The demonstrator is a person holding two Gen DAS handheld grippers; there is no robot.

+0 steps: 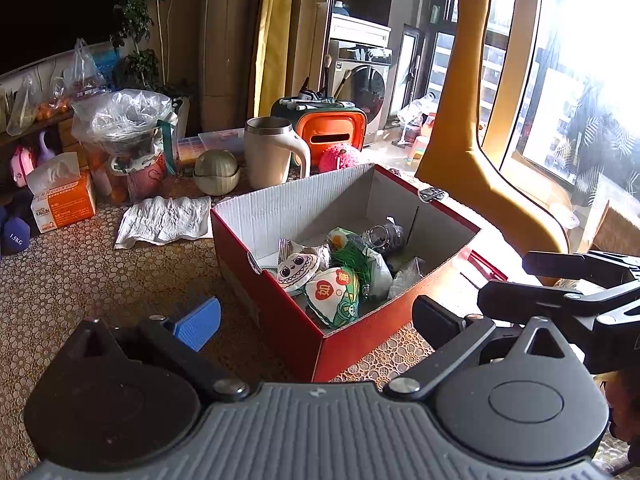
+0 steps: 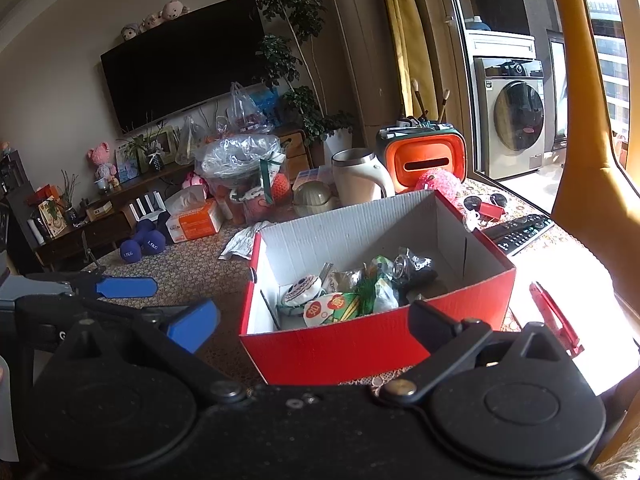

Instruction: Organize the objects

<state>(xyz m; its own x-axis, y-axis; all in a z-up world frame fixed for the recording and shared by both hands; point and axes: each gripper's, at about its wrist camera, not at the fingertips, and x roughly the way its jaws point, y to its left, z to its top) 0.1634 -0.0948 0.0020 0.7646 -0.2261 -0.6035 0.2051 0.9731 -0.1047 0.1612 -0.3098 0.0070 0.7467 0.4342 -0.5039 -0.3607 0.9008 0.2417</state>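
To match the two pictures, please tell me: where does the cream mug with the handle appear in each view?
Left wrist view: cream mug above centre, behind the red box, handle to the right.
Right wrist view: mug above centre, behind the box's far wall.
Shared landmark: the orange case just right of it.

Daylight floods in from the window point(image 1: 580, 92) to the right of the jaws, blowing it out to white glare. A hard sunlit patch washes out the table point(image 2: 560, 276) right of the jaws, while the room left of them stays dimmer. Both views are sharp centrally, with fisheye bending and dark vignetting at the edges.
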